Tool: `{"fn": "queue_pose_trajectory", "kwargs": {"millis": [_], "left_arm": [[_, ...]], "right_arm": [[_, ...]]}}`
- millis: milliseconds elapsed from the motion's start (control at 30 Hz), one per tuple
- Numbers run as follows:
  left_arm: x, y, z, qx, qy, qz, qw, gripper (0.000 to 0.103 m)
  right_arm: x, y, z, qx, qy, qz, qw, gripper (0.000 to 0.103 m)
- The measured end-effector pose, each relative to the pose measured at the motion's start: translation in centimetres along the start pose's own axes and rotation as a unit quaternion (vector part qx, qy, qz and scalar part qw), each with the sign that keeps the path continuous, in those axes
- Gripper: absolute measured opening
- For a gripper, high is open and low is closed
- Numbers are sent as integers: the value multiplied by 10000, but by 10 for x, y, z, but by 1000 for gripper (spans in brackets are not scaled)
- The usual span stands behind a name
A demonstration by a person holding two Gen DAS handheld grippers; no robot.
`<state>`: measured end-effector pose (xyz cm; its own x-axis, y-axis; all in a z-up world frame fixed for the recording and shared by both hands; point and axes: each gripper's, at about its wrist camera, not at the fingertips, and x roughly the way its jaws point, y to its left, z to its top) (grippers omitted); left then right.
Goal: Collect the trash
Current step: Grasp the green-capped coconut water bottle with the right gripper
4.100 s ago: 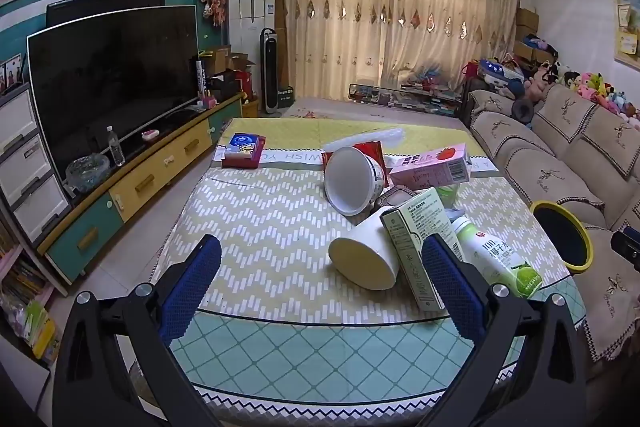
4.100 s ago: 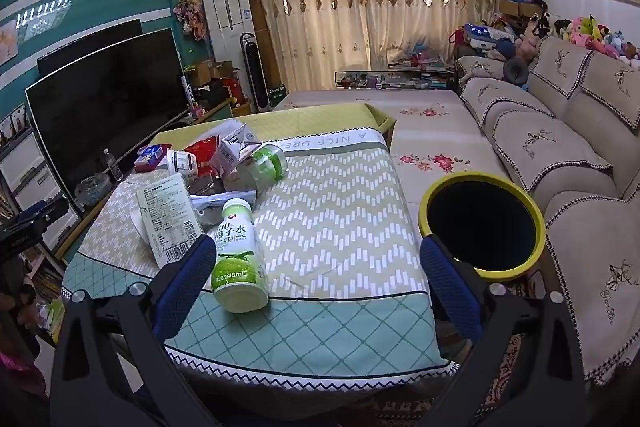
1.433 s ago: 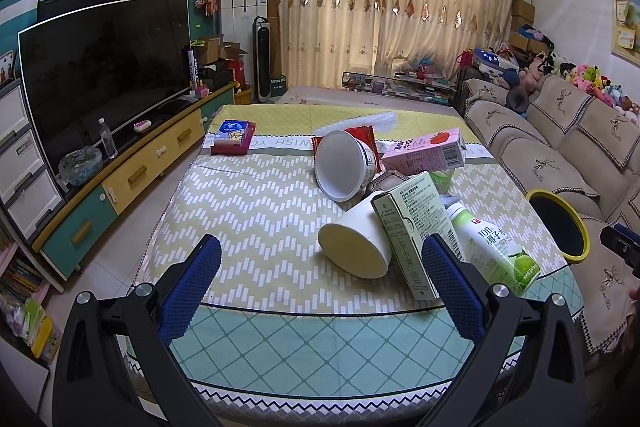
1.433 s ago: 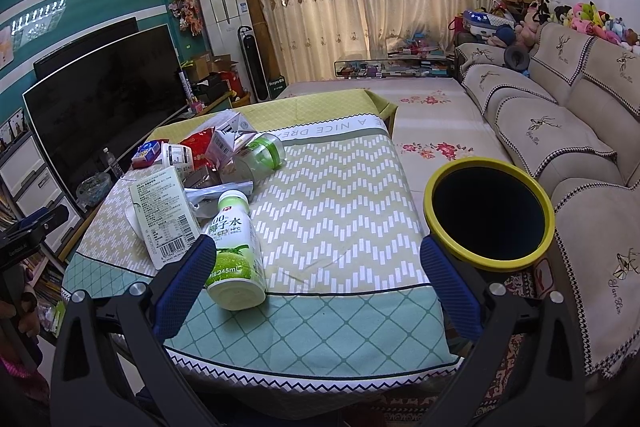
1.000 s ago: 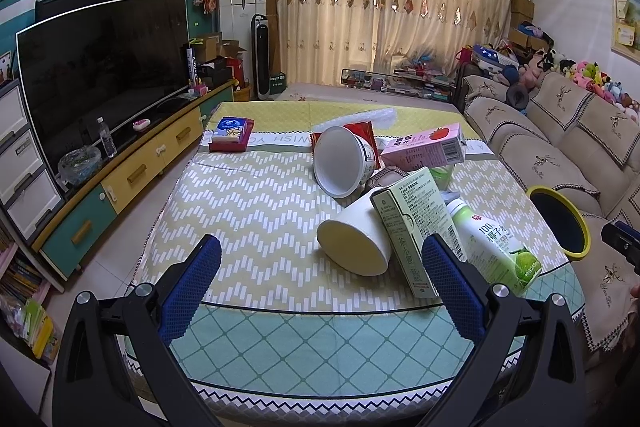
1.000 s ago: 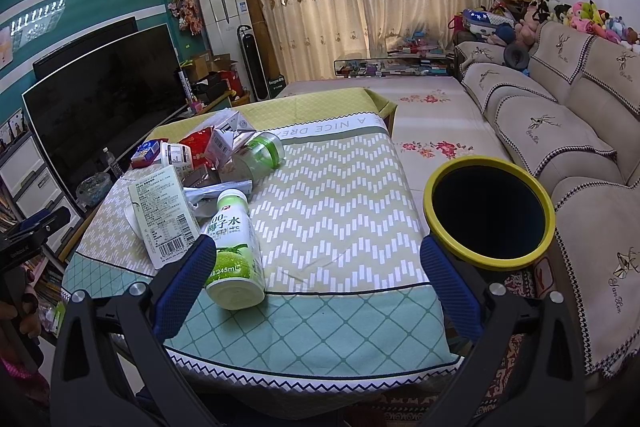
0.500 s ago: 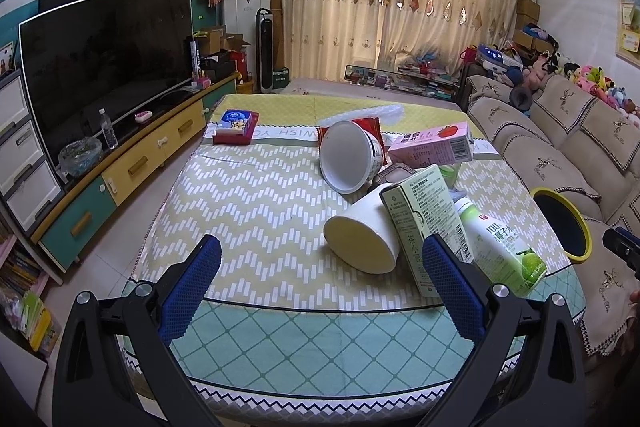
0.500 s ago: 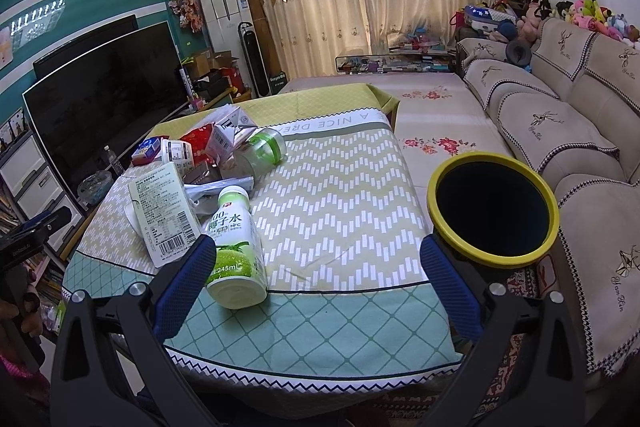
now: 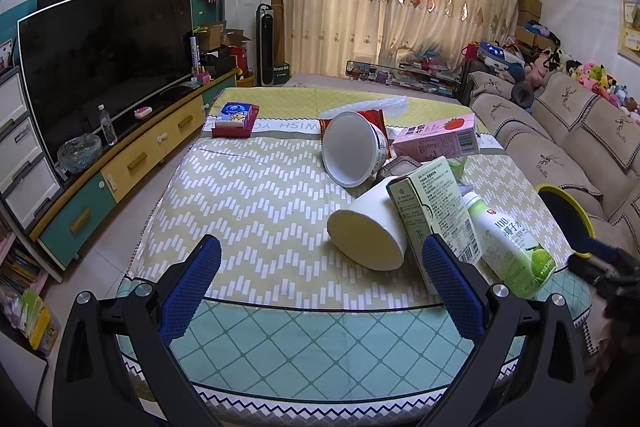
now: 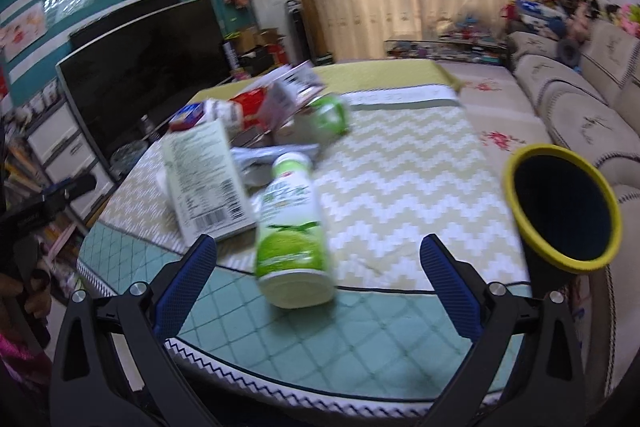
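The right gripper (image 10: pixel 318 281) has swung left and closer to the table: the bottle (image 10: pixel 294 227) now lies between its spread fingers, where before it sat by the left finger. The bin (image 10: pixel 562 213) has slid toward the right edge. The view is blurred, probably from motion. The left gripper's view shifted only slightly.

1. Tablecloth (image 9: pixel 248 203): pale yellow-green with white zigzags; teal diamond grid along the near edge.
2. Bottle (image 10: pixel 294 227): white, green label.
3. Tall carton (image 9: pixel 434 203): pale green, dark print.
4. Long carton (image 9: pixel 436 141): pink.
5. Bin (image 10: pixel 562 211): black, yellow rim.
6. Finger pads (image 9: pixel 190 291): blue.
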<state>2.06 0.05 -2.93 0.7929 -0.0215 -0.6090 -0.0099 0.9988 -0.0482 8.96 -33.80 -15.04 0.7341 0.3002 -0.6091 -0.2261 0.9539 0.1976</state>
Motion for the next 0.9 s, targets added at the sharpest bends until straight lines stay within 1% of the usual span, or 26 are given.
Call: {"fn": "queue_pose_trajectory", "kwargs": {"millis": [133,200,267,300,433,600,800,867,900], "left_arm": [[1,0,0,24,-47,36,10000,99],[4,-1,-1,45,-20,29,10000,99],[8,-1,-1,46,23,11,10000,99],[10,-1,-1,45,41,-1,10000,99],[16,-2,-2,51,100,-27,9999,99],[22,-4,-2,74,142,-45,9999,99],[23,-7,-1,91,147,-79,9998,99],[23,-9,-2,118,144,-77,9998,99],[23,-9,-2,129,138,-72,9998,99]], "right_arm": [[23,9,-6,-142,213,65,9997,96],[33,7,-10,-109,290,58,9995,93],[41,3,-12,-39,375,62,9993,77],[44,1,-12,-14,412,72,9991,75],[58,-3,-15,37,494,141,9987,74],[61,-2,-14,-38,378,234,9990,73],[66,0,-16,-137,379,311,9987,70],[63,-1,-15,-113,271,406,9987,52],[61,-1,-14,-105,240,418,9988,52]]}}
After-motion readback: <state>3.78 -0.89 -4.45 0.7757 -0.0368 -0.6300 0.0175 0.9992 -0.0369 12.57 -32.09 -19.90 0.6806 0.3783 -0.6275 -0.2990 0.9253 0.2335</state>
